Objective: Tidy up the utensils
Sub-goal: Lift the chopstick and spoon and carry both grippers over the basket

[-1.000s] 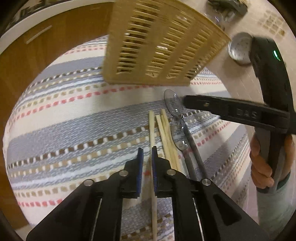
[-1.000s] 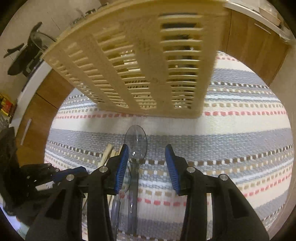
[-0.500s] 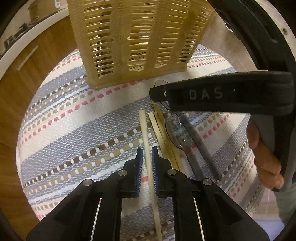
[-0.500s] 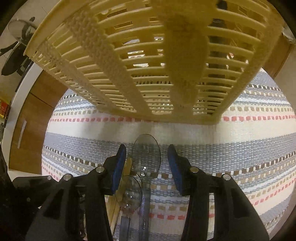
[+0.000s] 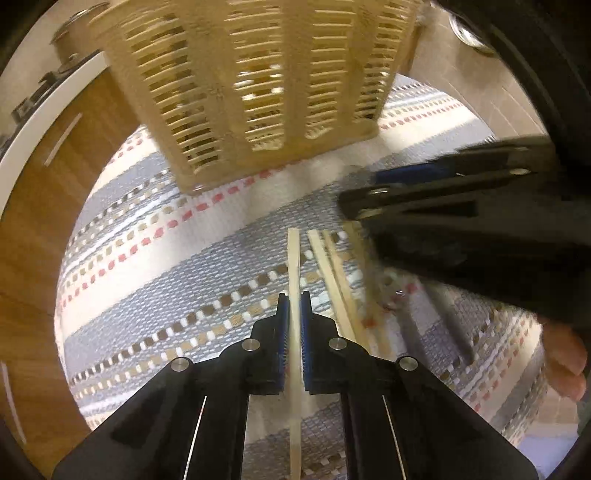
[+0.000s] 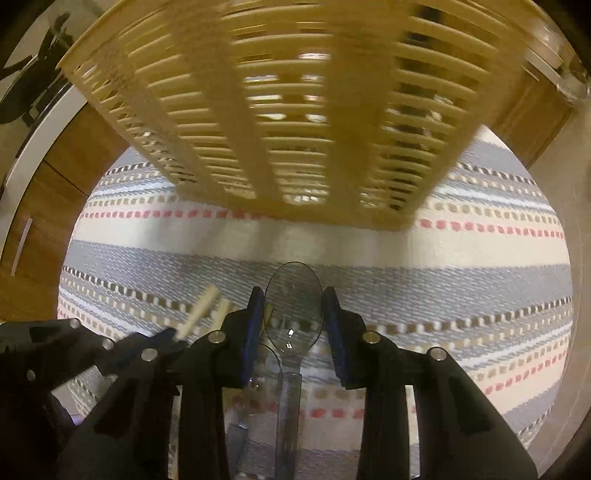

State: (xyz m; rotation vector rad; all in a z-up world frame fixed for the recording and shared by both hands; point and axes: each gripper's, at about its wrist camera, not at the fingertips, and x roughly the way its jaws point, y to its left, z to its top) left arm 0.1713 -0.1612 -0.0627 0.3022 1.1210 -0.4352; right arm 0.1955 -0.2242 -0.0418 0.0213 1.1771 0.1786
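My left gripper [image 5: 294, 332] is shut on a pale wooden chopstick [image 5: 293, 266], held along its fingers. More chopsticks [image 5: 334, 273] lie on the striped mat just to its right. My right gripper [image 6: 293, 317] is open, its jaws on either side of the bowl of a clear plastic spoon [image 6: 293, 299] lying on the mat. A second clear spoon [image 6: 258, 369] lies partly under it. The beige slotted utensil basket [image 5: 251, 81] stands just ahead and also fills the top of the right wrist view [image 6: 295, 110]. The right gripper body [image 5: 461, 206] shows in the left wrist view.
A striped woven mat [image 6: 461, 295] covers the counter. Wooden cabinet fronts [image 5: 33, 229] lie beyond its left edge. A tiled surface [image 5: 454, 92] and a round metal lid [image 5: 467, 35] are at the far right. The left gripper [image 6: 110, 354] shows at the lower left of the right wrist view.
Both grippers have moved closer to the basket. The left gripper has lifted the chopstick it holds. The right gripper's jaws have come down around the spoon bowl.
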